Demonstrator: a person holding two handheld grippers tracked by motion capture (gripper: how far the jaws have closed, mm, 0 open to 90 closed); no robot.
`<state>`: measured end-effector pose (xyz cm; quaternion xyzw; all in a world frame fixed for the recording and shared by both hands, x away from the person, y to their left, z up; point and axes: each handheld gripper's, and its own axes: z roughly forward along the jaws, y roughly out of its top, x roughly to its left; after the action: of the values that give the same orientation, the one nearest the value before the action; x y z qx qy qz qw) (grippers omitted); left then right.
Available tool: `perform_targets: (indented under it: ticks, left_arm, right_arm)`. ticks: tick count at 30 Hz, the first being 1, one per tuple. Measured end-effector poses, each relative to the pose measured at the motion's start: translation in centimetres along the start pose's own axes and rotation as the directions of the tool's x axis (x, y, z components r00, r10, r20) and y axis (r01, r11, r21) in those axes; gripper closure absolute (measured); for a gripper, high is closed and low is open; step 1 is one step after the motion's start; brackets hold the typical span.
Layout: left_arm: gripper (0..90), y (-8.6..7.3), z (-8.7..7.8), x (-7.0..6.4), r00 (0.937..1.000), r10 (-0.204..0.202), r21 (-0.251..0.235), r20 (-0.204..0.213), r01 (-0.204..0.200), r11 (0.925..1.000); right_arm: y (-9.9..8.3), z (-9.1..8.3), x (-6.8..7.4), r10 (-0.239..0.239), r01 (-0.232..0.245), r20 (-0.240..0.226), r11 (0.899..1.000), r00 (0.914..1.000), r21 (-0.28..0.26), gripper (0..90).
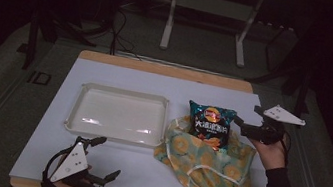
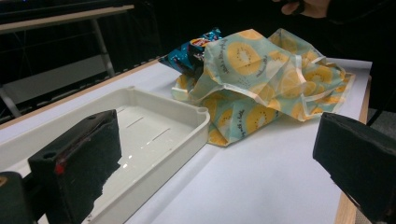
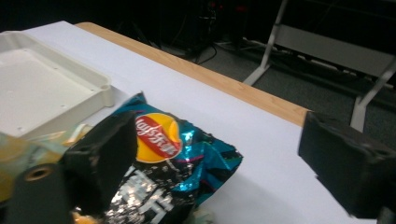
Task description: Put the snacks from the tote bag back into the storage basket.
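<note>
Covering wooden table: white sheet; dark room, grey floor.

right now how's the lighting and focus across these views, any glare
High view: dim, dark surround, soft glare streak on the empty white plastic tray. Left gripper view: brighter, black tongs blurred up close. Right gripper view: glossy teal chip bag glints, near tongs soft.

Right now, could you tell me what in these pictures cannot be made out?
- Lower part of the chip bag: tucked inside the cloth bag in the high view, so whether anything else is inside is hidden.
- Near end of the tray: covered by the left tongs' jaw in the left gripper view.
- Small print on the chip bag: too blurred to read in the right gripper view.
</note>
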<state>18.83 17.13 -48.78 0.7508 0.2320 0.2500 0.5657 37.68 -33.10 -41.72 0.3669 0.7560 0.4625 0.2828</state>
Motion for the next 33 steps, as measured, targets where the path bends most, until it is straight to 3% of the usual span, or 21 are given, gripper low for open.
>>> perform_targets:
  ticks: [5, 17, 26, 33]
  left_arm:
    - [1.5, 0.0, 0.1, 0.0, 1.0000, 0.005, 0.003, 0.002, -0.005, 1.0000]
    - [1.5, -0.1, 0.2, 0.0, 0.9999, 0.016, 0.013, 0.006, -0.016, 0.9998]
    - [1.5, -0.1, 0.4, 0.0, 0.9998, 0.016, 0.018, 0.012, -0.016, 0.9997]
    - [1.5, -0.2, 0.5, 0.0, 0.9998, 0.009, 0.023, 0.016, -0.009, 0.9997]
  right_arm:
    - [0.1, 1.4, -1.0, 0.031, -0.030, -0.021, 0.999, 0.9993, 0.023, 12.9]
    - [-0.4, 4.8, -2.0, 0.068, -0.062, -0.068, 0.993, 0.9953, 0.097, 13.2]
    - [-1.5, 7.0, -2.6, 0.108, -0.088, -0.120, 0.983, 0.9868, 0.163, 13.2]
    - [-2.5, 8.4, -3.0, 0.133, -0.088, -0.175, 0.966, 0.9755, 0.243, 16.2]
